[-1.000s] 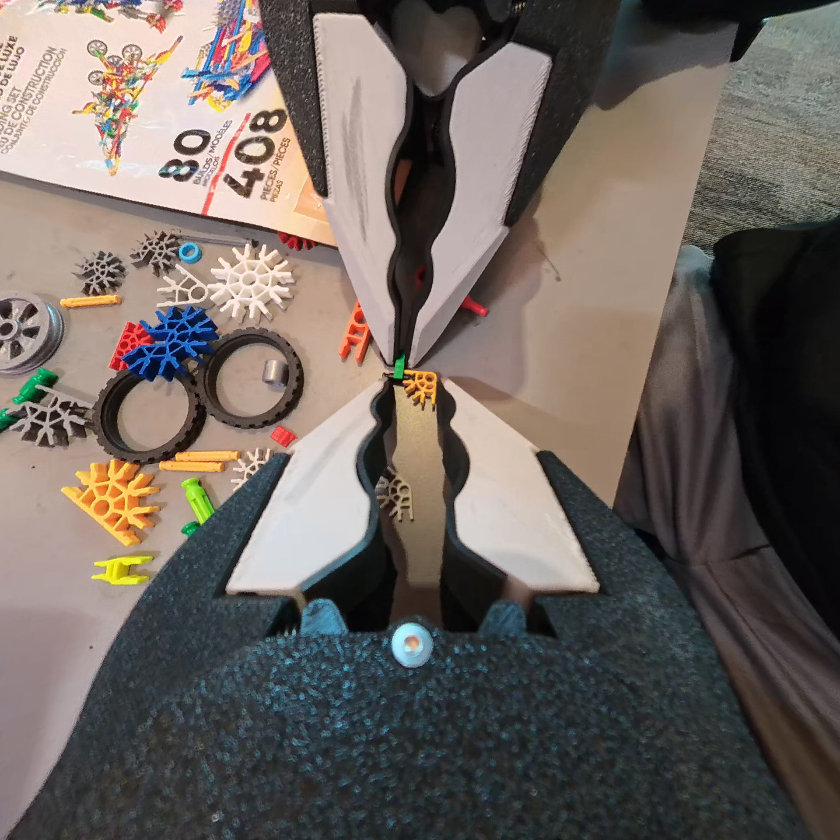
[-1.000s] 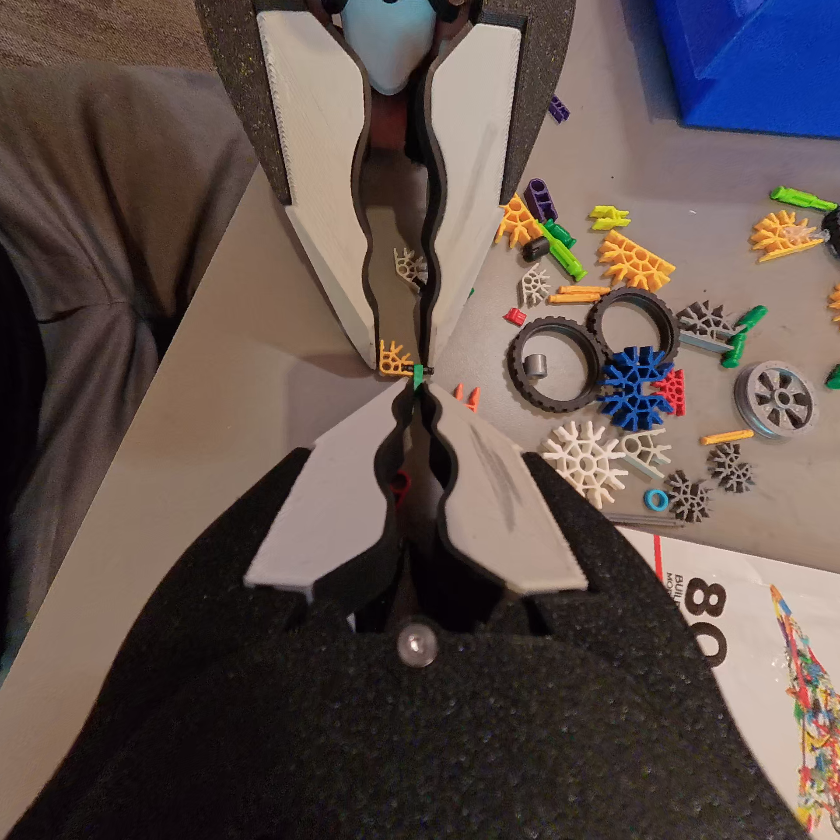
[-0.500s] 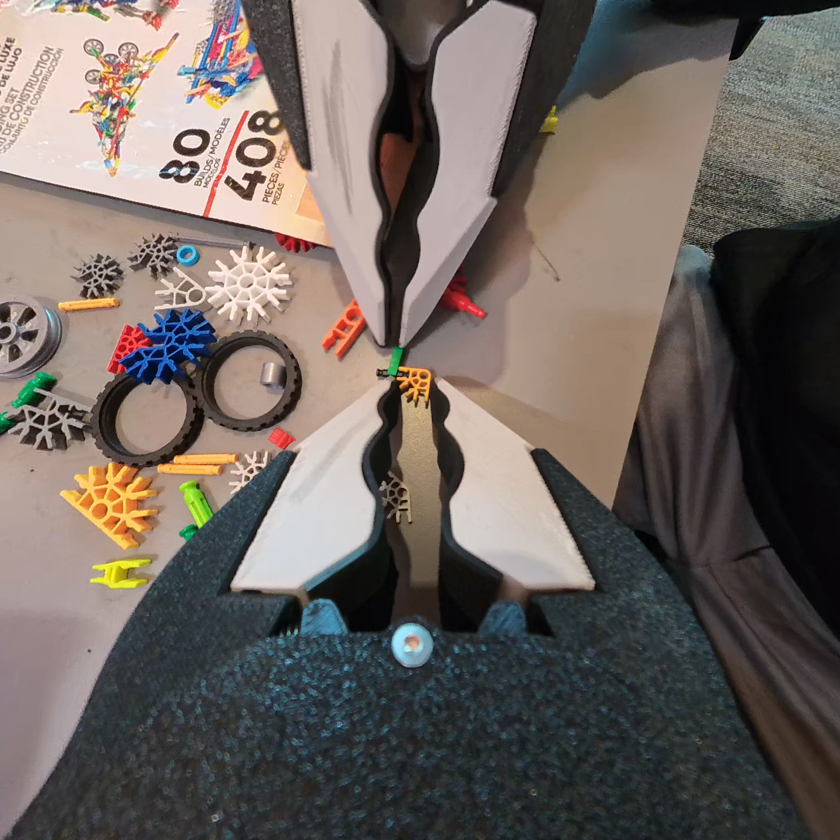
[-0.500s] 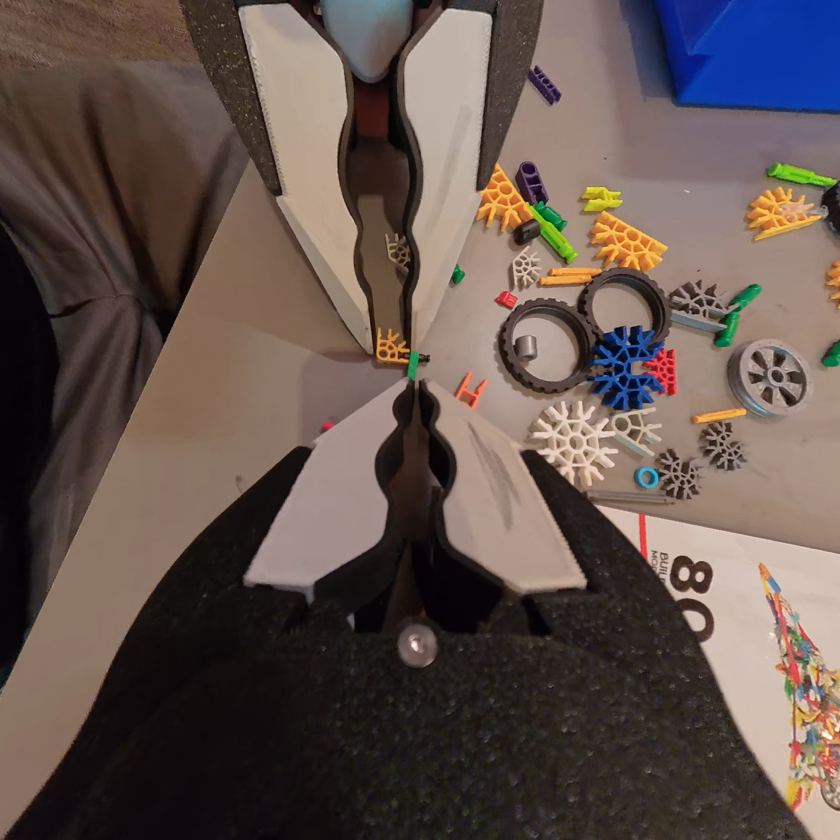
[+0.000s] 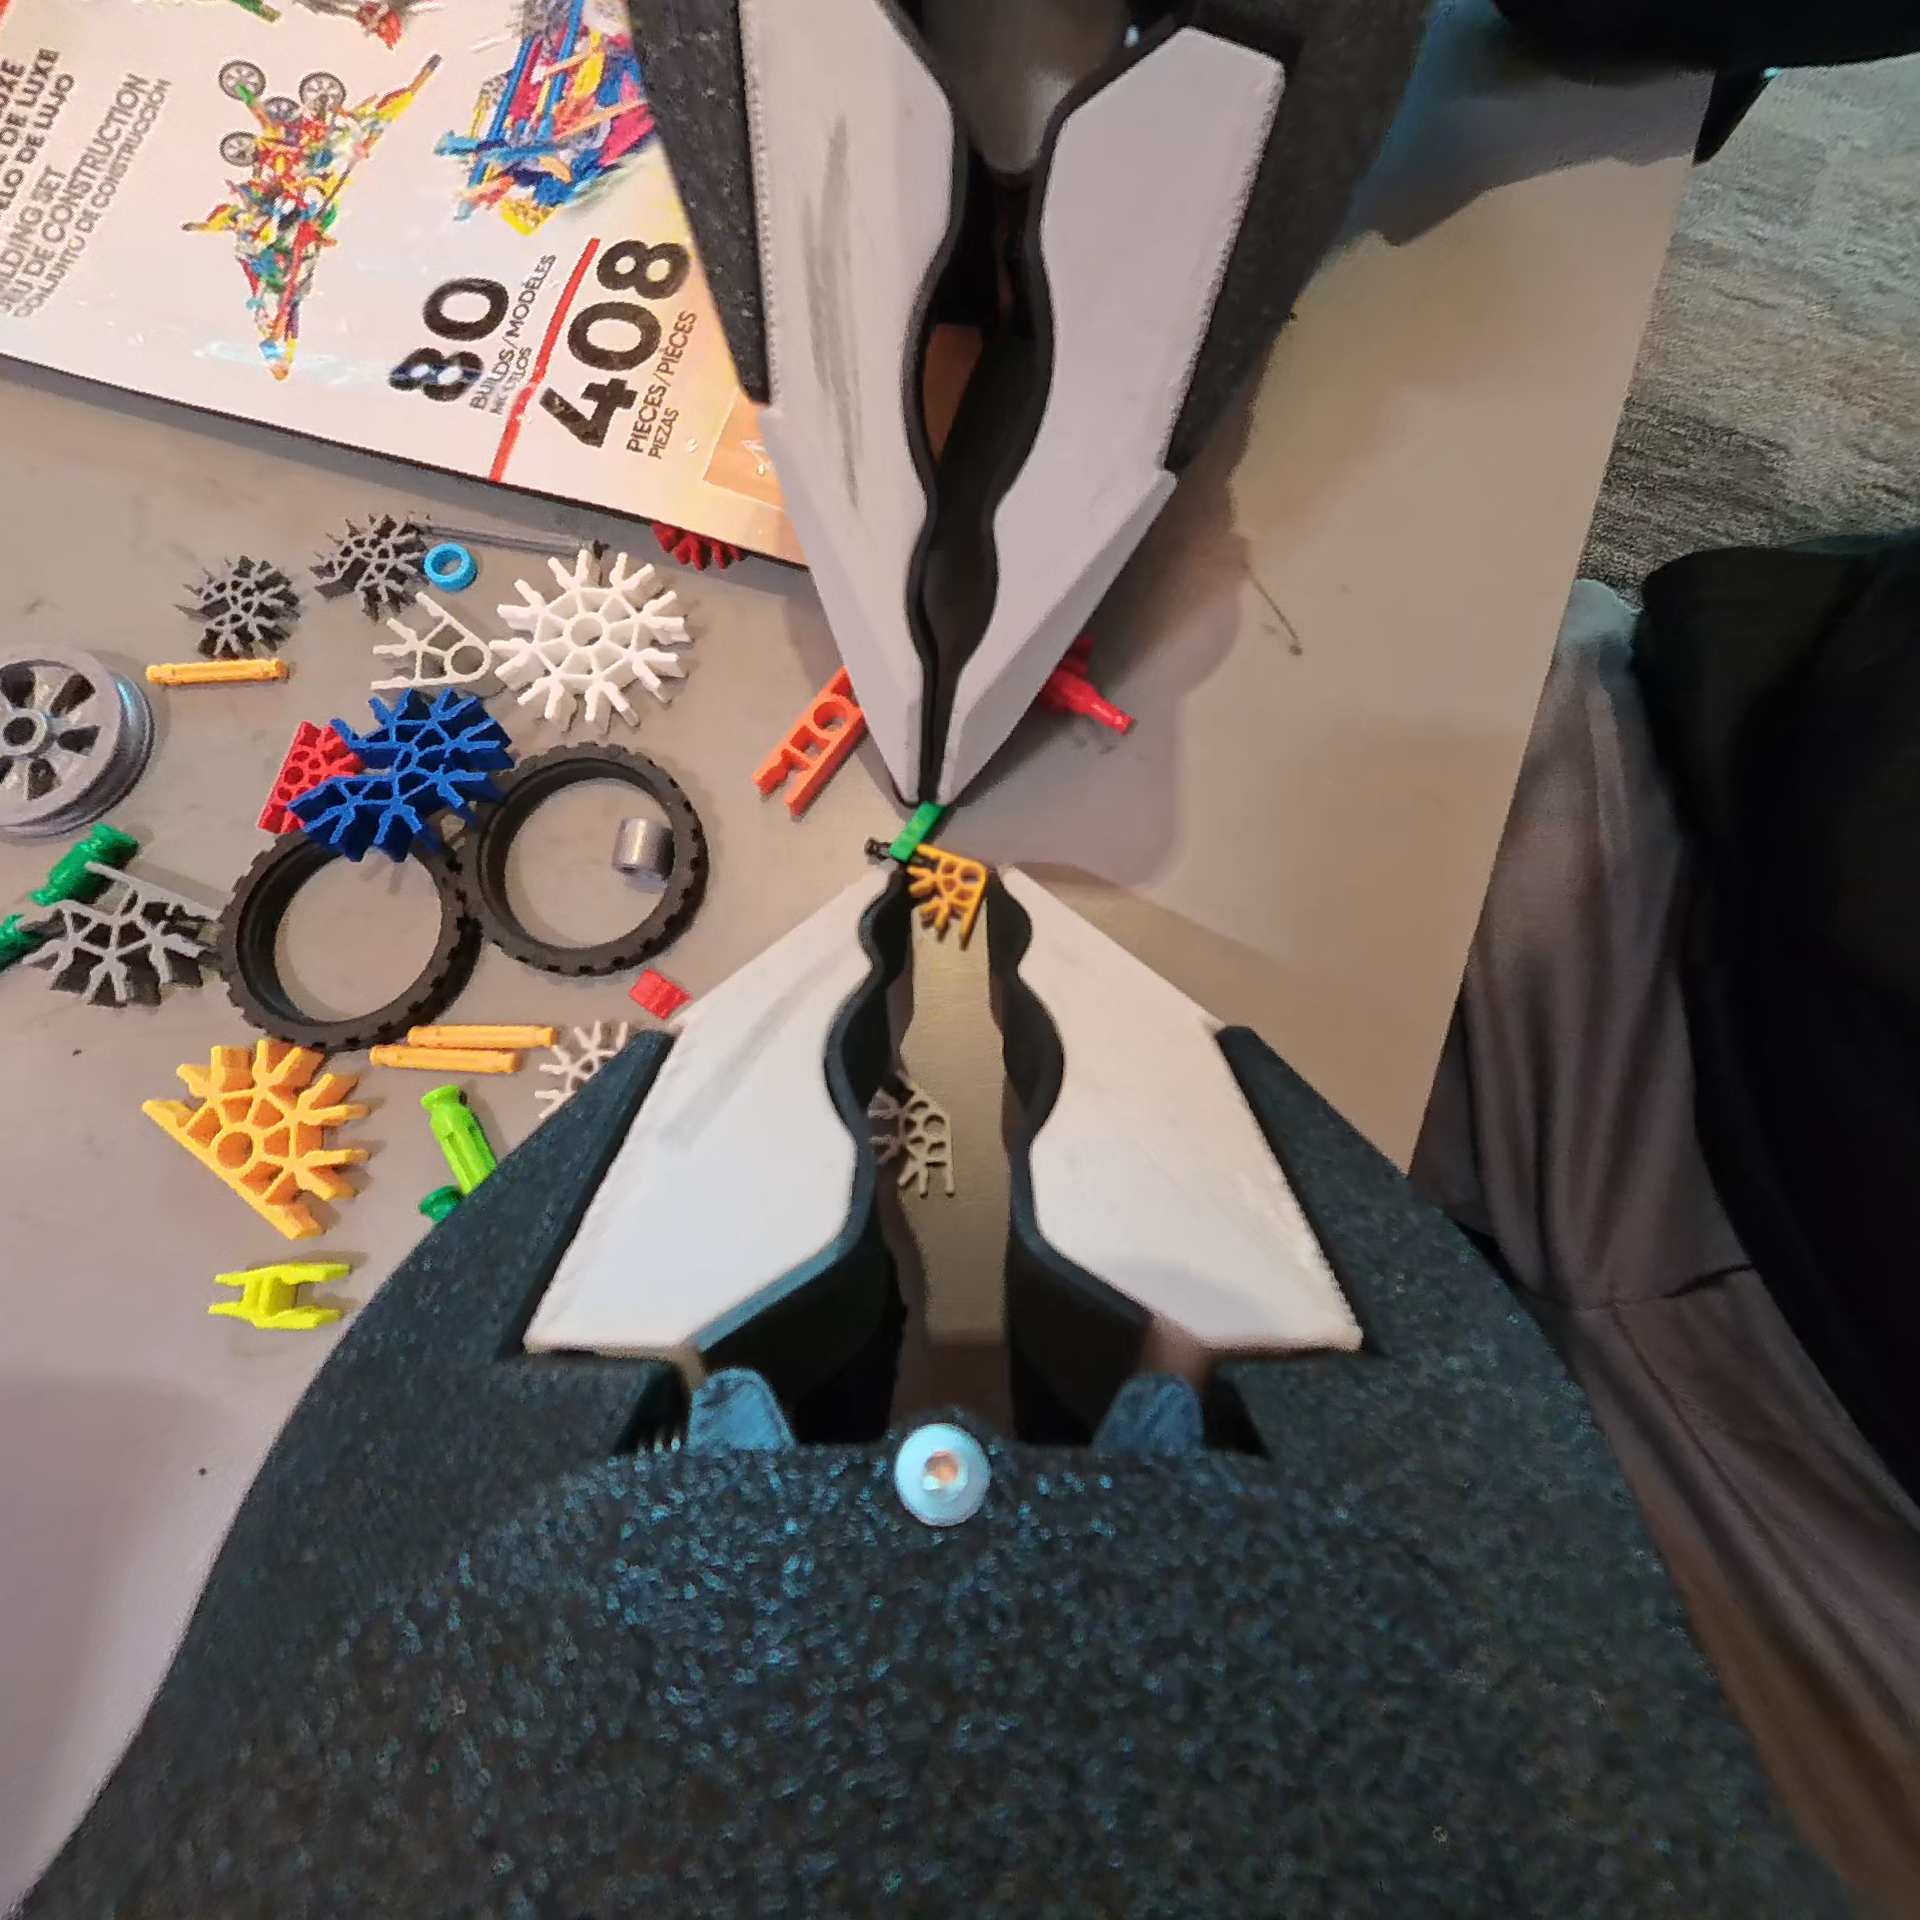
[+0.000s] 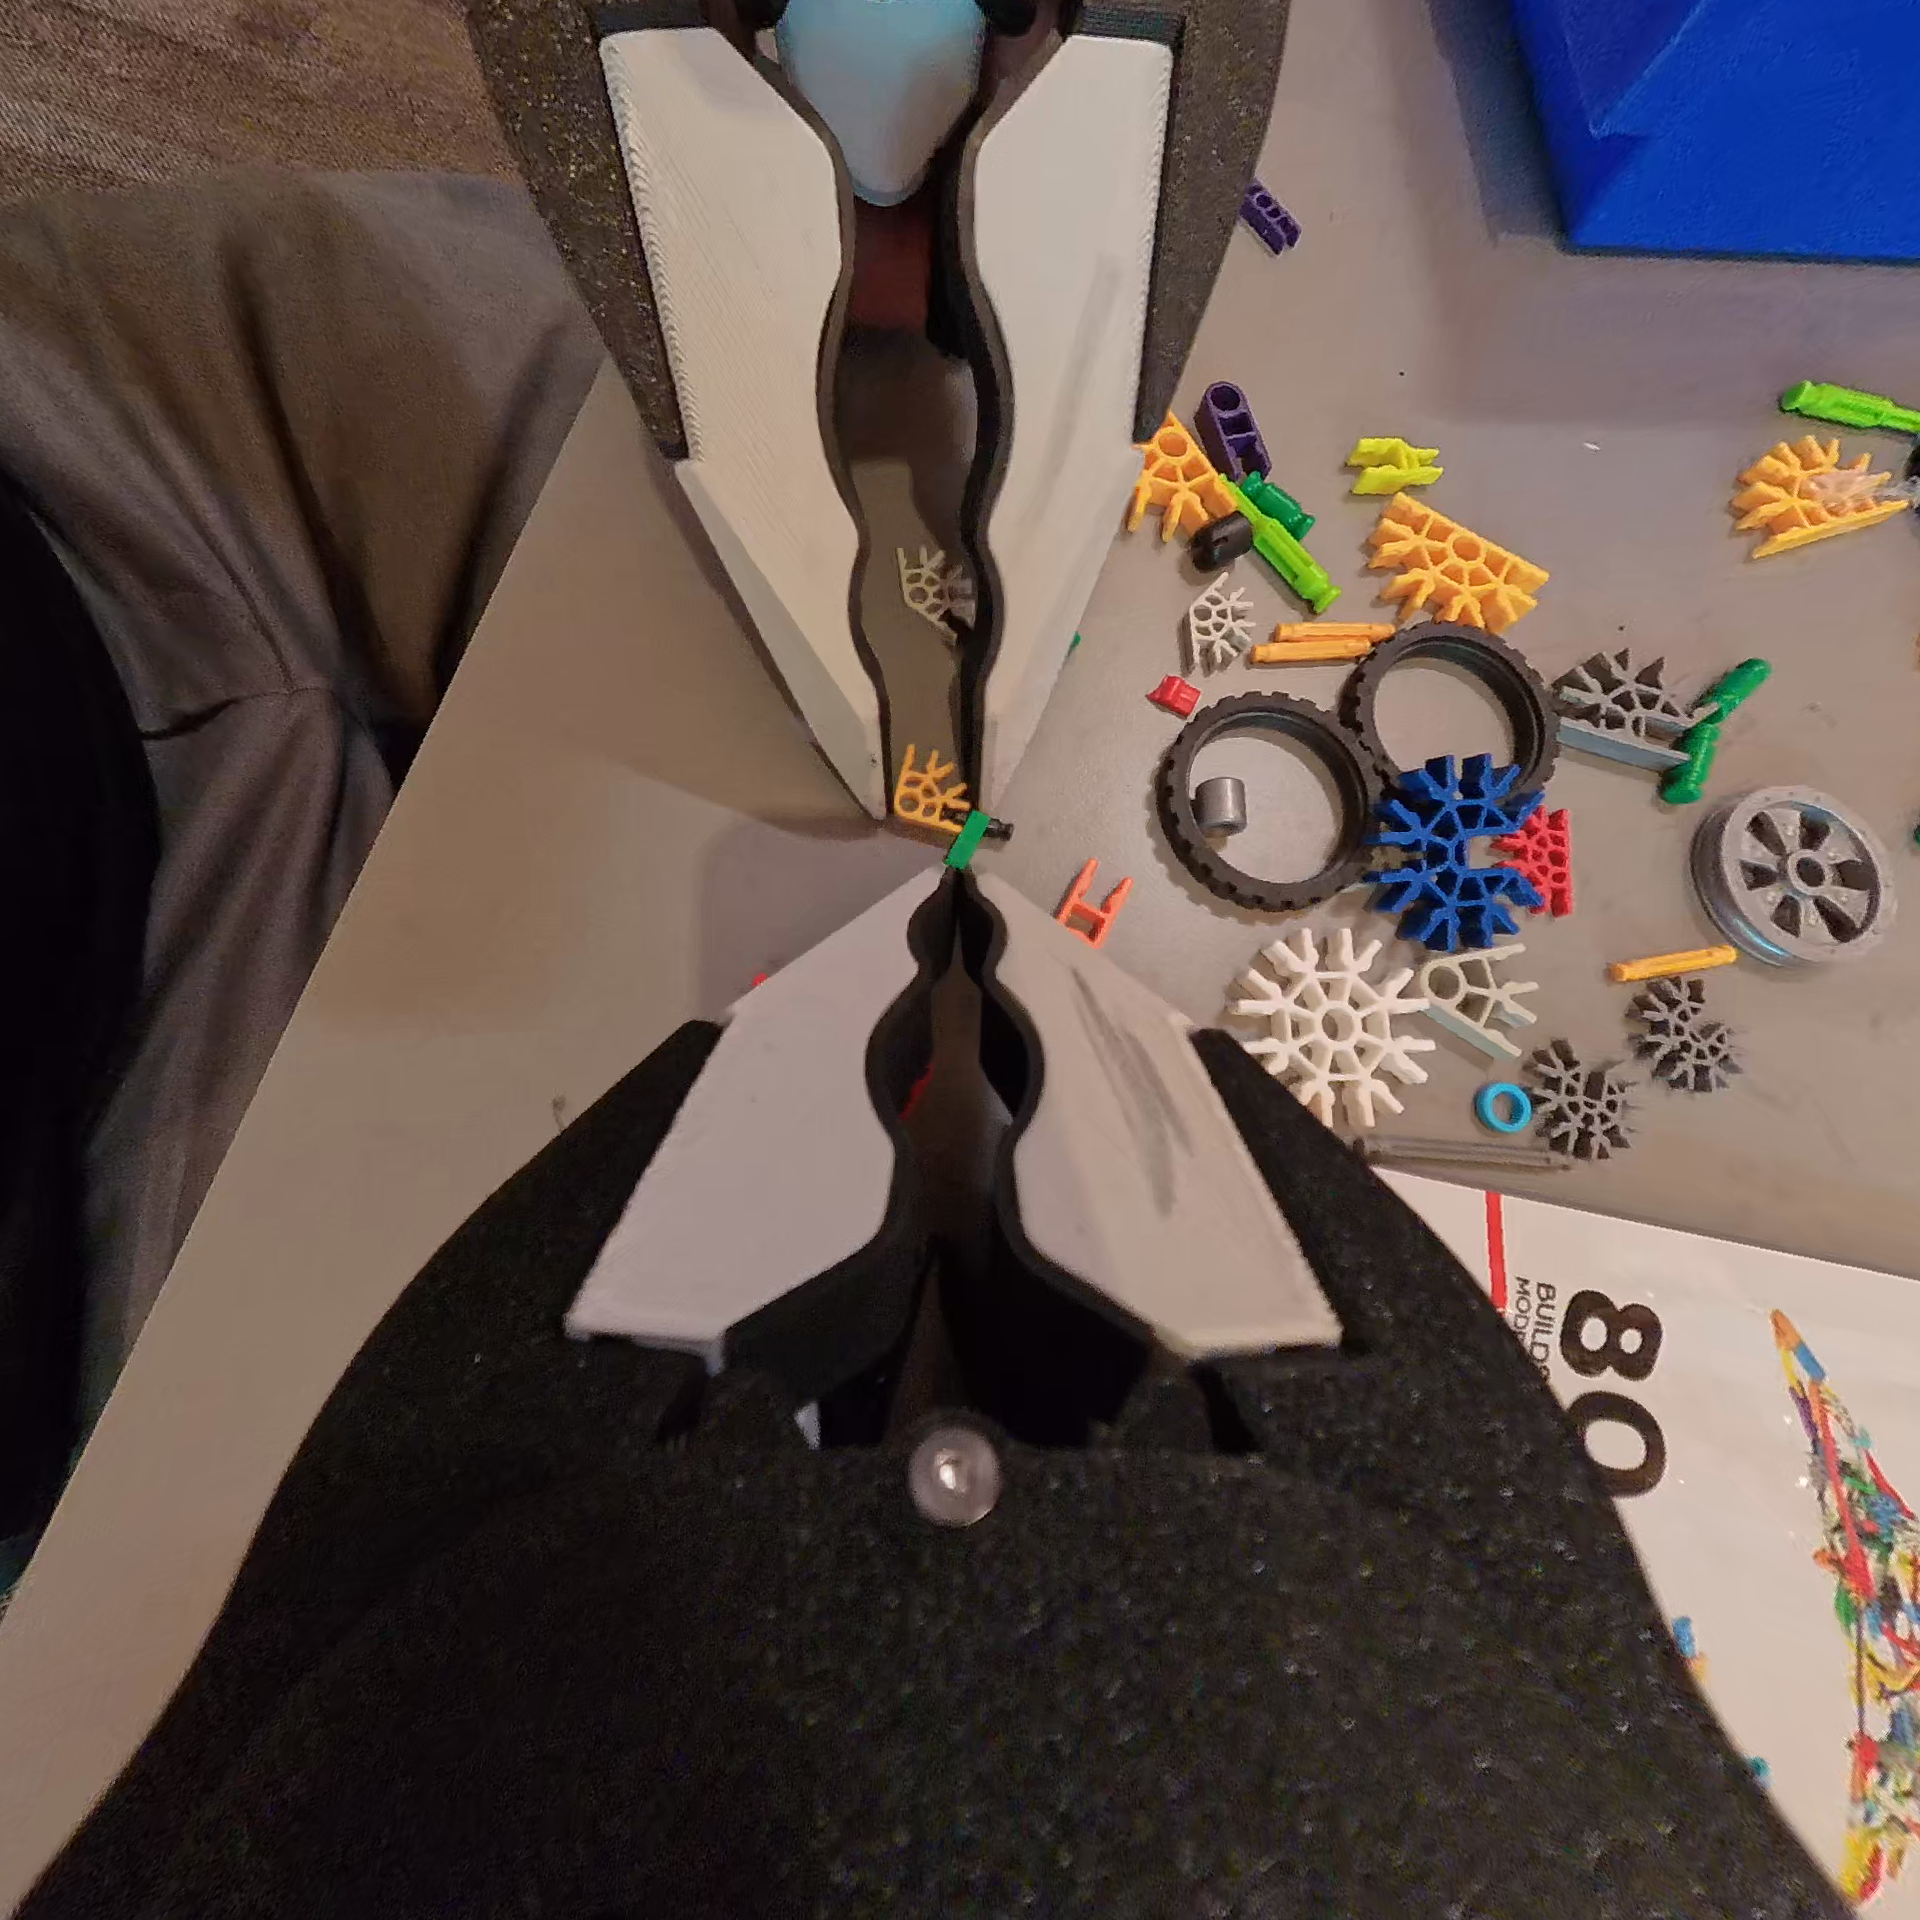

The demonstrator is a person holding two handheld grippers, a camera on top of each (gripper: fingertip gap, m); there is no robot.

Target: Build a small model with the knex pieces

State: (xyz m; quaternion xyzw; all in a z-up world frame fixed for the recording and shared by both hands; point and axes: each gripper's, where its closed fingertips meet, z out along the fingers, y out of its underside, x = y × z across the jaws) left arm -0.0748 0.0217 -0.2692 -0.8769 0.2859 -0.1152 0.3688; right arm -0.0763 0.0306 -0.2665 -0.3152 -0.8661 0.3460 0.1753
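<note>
My left gripper (image 5: 948, 878) is shut on a small yellow fan-shaped connector (image 5: 948, 894), pinched between its fingertips just above the table. My right gripper (image 6: 956, 881) faces it tip to tip and is shut on the end of a short green rod (image 6: 966, 840). The rod's other end meets the connector (image 6: 928, 795) at its corner. The right gripper (image 5: 930, 795) also shows in the left wrist view, coming in from the top with the green rod (image 5: 920, 826) at its tips. In the right wrist view the left gripper (image 6: 935, 805) comes in from the top.
Loose pieces lie beside the grippers: two black tyres (image 5: 468, 894), a blue snowflake connector (image 5: 400, 774), a white one (image 5: 592, 639), a grey wheel hub (image 5: 52, 738), an orange clip (image 5: 816, 738). A printed booklet (image 5: 364, 239) and a blue bin (image 6: 1714, 114) lie farther off. The table edge (image 5: 1507, 727) and a person's leg (image 5: 1662, 1039) are close. Both grippers' tips are roughly 15 cm from the grey wheel hub (image 5: 52, 738). Look for it in the right wrist view (image 6: 1780, 873) too.
My right gripper has drawn back a little from the left one, so more of the green rod shows between the tips. The left gripper still holds the yellow connector.
</note>
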